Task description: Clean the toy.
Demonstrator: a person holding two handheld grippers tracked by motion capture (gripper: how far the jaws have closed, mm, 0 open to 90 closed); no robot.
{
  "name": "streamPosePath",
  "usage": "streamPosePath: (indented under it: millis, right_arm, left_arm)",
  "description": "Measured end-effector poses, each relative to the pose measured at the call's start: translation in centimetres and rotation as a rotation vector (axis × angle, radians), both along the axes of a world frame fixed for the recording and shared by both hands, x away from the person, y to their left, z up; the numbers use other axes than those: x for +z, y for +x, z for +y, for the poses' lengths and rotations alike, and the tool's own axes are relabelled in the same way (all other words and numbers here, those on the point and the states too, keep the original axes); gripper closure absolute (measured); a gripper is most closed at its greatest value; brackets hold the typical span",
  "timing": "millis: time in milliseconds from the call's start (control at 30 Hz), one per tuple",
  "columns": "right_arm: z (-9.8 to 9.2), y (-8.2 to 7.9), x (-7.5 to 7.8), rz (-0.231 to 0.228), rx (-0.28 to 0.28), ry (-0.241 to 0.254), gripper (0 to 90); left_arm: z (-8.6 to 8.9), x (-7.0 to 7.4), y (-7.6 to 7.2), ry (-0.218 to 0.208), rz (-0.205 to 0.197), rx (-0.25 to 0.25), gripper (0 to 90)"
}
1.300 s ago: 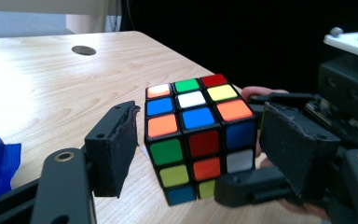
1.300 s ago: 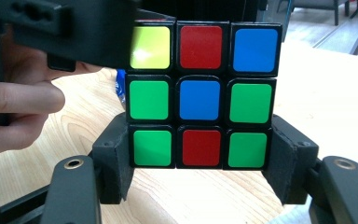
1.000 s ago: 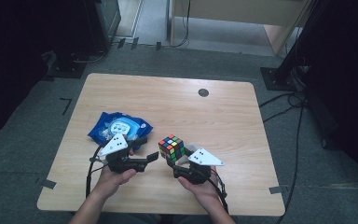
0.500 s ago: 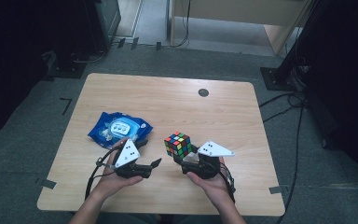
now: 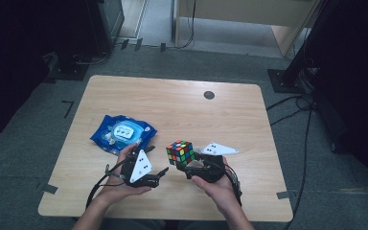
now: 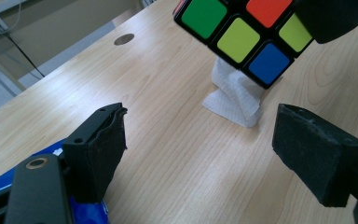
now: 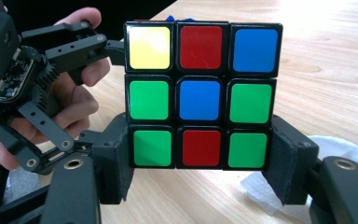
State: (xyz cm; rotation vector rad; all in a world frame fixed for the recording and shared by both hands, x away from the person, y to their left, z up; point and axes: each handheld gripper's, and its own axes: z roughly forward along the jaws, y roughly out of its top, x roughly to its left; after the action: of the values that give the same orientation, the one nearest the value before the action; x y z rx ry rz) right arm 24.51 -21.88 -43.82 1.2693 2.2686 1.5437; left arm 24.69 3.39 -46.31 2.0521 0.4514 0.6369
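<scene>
- Right gripper [image 7: 200, 175]: its jaws are clamped on the bottom layer of the Rubik's cube [image 7: 200, 95], one pad against each side face; the cube is held above the table with two layers standing proud of the pads.
- Left gripper [image 6: 214, 149]: its jaws have just been opening and now stand wide, with nothing between them; in the left gripper view the cube hangs ahead of and above the pads, clear of both.
- Change: a second ago the left gripper was close against the cube's side; it has since backed off toward the person. Judgement: it has let go after working a layer, and the cube now depends on the right gripper alone.
- White tissue [image 6: 235, 95]: lies crumpled on the tabletop directly beneath the raised cube, apart from it.
- Blue wet-wipe pack [image 5: 123, 134]: just beyond the left gripper, on its outer side; the nearest obstacle to any swing that way.
- Table [image 5: 182, 110]: bare wood ahead of both grippers gives ample room; the near edge lies just behind the hands, so backward travel is limited.
</scene>
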Motion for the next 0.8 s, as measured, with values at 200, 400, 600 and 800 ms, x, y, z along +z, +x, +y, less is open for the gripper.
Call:
streamPosePath:
  millis: [200, 400, 600, 800]
  right_arm:
    - [0.5, -0.1, -0.1, 0.022, 0.029, -0.002, 34.9]
    - [1.0, -0.1, -0.4, 0.055, 0.058, -0.008, 34.9]
    - [1.3, 0.0, -0.6, 0.081, 0.079, -0.016, 34.8]
    - [1.4, 0.1, -0.8, 0.093, 0.087, -0.008, 34.8]
  left_arm:
    - [-0.8, -0.4, -0.6, 0.063, -0.049, -0.01, 17.8]
    - [-1.1, -0.5, -0.9, 0.107, -0.095, -0.005, 18.0]
    - [-1.2, -0.5, -1.1, 0.12, -0.129, -0.005, 19.4]
    - [-1.4, -0.5, -1.4, 0.121, -0.155, -0.018, 20.1]
